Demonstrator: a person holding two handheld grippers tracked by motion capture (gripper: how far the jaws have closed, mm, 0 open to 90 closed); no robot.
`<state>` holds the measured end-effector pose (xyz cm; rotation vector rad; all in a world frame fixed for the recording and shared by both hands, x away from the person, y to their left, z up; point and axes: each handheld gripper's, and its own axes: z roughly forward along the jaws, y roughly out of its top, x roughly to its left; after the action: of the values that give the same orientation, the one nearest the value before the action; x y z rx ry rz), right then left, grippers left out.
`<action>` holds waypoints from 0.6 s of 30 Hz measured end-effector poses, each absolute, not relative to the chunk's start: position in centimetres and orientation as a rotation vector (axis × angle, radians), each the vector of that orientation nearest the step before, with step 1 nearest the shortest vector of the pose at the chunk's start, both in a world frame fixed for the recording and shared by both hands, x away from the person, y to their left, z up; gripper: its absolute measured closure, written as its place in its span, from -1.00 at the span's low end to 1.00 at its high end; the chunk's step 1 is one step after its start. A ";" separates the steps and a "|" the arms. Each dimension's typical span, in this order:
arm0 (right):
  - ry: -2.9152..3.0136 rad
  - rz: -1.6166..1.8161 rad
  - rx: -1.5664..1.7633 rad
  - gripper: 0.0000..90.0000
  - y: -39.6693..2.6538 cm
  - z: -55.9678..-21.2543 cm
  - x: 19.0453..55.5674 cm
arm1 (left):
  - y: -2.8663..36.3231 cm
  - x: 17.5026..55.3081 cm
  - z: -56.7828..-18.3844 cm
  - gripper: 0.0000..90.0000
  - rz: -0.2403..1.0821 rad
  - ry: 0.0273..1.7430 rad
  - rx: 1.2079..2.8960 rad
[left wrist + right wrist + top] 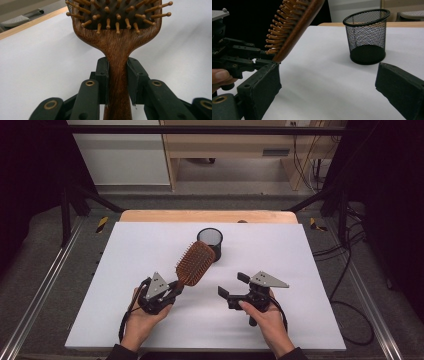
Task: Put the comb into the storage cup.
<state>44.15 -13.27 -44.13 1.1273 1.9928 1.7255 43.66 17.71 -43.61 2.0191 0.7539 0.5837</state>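
A wooden paddle hairbrush (194, 263) with wooden bristles is held off the white table top, its head tilted up and away toward a black mesh cup (210, 242). My left gripper (175, 288) is shut on the brush's handle (118, 75), with both pads pressed against its sides. My right gripper (234, 285) hovers to the right of the brush with its jaws wide apart and nothing between them. In the right gripper view the brush head (292, 27) rises at upper left, the mesh cup (367, 37) stands ahead and the left gripper (234, 60) sits at the left edge.
The white board (150, 250) covers a wooden table whose far edge (210, 216) shows behind the cup. Metal rails run along both sides. Cables lie on the floor at right (350, 270).
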 end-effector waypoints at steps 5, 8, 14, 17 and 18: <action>2.007 1.735 1.121 -0.87 -12.3 -44.1 44.3 | 17.4 43.6 -43.6 0.62 0.585 0.737 2.026; 2.016 1.740 1.122 -0.88 -11.9 -44.1 44.5 | 17.2 43.5 -43.6 0.62 0.589 0.728 2.032; 2.018 1.780 1.133 -0.88 -11.2 -43.8 44.8 | 16.9 43.3 -43.5 0.62 0.596 0.720 2.025; 2.020 1.800 1.130 -0.88 -10.8 -43.5 44.9 | 16.8 43.2 -43.4 0.62 0.601 0.716 2.020; 2.025 1.804 1.127 -0.88 -10.7 -43.4 44.9 | 16.7 43.2 -43.4 0.62 0.603 0.715 2.013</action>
<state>44.89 -10.70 -43.44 1.1271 2.0255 1.8042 43.17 16.73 -43.44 2.0132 0.7149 0.6030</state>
